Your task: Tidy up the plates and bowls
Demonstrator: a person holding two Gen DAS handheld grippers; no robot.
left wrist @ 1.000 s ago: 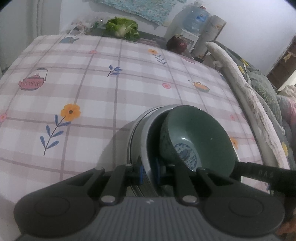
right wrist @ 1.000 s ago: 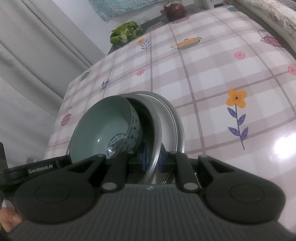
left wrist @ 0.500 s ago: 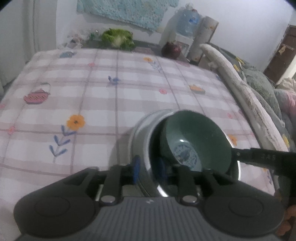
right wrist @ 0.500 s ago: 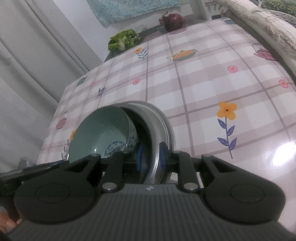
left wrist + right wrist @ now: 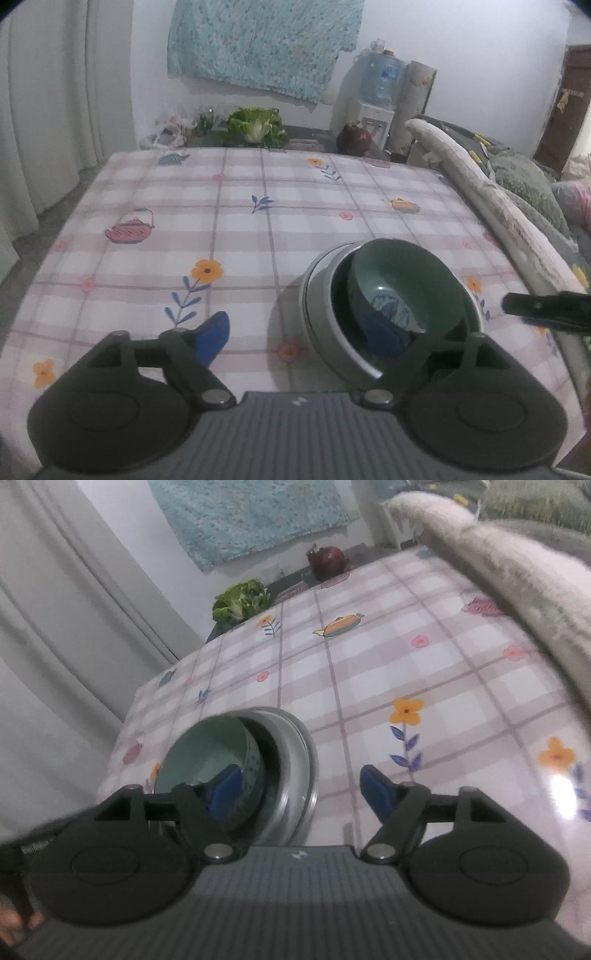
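Both tools, left (image 5: pixel 306 332) and right (image 5: pixel 299 790), gape apart, gripping nothing; the green ceramic bowl (image 5: pixel 402 288) leans inside the grey metal dish (image 5: pixel 321 295), so a nudge could tip it out.

Round grey metal dish with a raised rim (image 5: pixel 314 291) — sits flat on the table surface, toward the near right part. Inside it, a teal-green ceramic bowl with blue patterned outside (image 5: pixel 402 288) — leaning, mouth tipped up and sideways, its foot down in the dish and its wall resting against the dish's inner side. Bowl interior glazed plain green, a blue motif at the bottom. Both empty.

From the right wrist view: same dish (image 5: pixel 295 749), same bowl (image 5: pixel 207 753), nested.
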